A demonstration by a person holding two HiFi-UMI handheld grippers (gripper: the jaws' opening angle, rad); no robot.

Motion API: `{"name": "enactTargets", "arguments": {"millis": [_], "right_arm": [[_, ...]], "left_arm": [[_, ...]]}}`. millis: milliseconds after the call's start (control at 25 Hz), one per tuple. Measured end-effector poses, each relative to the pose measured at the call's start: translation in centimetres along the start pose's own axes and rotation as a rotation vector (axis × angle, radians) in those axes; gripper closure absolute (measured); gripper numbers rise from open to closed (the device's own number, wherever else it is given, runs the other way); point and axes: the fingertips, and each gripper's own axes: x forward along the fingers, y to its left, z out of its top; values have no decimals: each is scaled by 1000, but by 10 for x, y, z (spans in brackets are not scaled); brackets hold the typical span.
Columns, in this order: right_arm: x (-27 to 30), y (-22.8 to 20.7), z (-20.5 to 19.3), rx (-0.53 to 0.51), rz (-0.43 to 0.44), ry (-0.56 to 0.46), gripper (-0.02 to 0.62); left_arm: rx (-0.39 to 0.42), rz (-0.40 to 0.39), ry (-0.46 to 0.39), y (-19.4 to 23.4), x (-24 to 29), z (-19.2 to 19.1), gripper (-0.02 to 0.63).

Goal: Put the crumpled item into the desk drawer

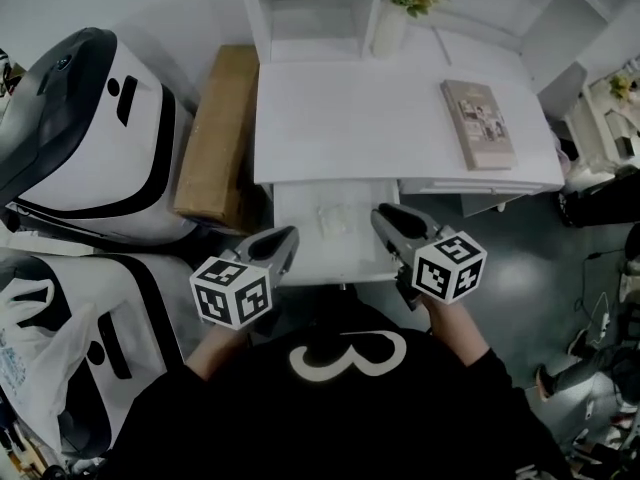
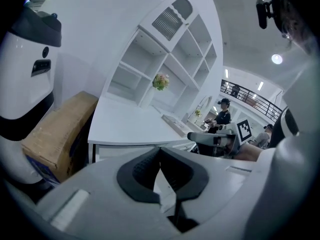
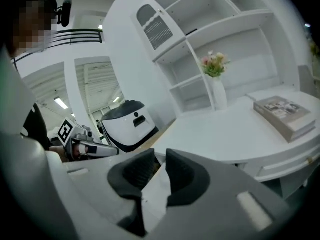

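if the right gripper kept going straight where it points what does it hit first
Likely the open drawer, whose white floor shows between the jaws of the right gripper; beyond it, the front edge of the desk. Depth is unclear.

Only one mark can be read — a large white outlined "3", seen sideways, on the person's black shirt (image 1: 348, 358). Print on the book (image 1: 478, 123) and the plastic bag (image 1: 35, 353) is too small to read.

A book (image 1: 478, 123) lies right of the flower vase (image 1: 389, 28), cardboard box (image 1: 215, 133) left.
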Motion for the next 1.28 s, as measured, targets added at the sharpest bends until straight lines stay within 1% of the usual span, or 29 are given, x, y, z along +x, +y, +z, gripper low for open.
{"name": "enactTargets", "arguments": {"millis": [40,200,240,360,440,600,800,920,1000,1280], "right_arm": [[-6,8,4,-15,6,-16,530],[-21,38,12,-71,33,-53,569],[-24,46,12,-78,48,-57,590],[-31,70,12,-104,96,-60,592],[-32,83,9,-127,105,-51,592],[-35,103,0,-131,130,-46,592],[-33,114,-5,-106,141,-59,593],[-33,119,-7,-111,140,-59,592],[-34,120,-10,-102,138,-58,592],[-32,117,-22,-78,125,-37,592]], "left_arm": [[5,-10,-9,-6,-5,3,597],[46,-47,-44,-25,-25,16,597],[56,-55,-53,-29,-30,19,597],[86,-75,-78,-38,-44,26,597],[100,-78,-85,-39,-50,26,597],[99,-90,-88,-40,-59,21,597],[110,-105,-107,-42,-69,20,597],[129,-82,-112,-37,-72,18,597],[125,-76,-107,-36,-72,14,597],[112,-101,-87,-35,-70,6,597]]}}
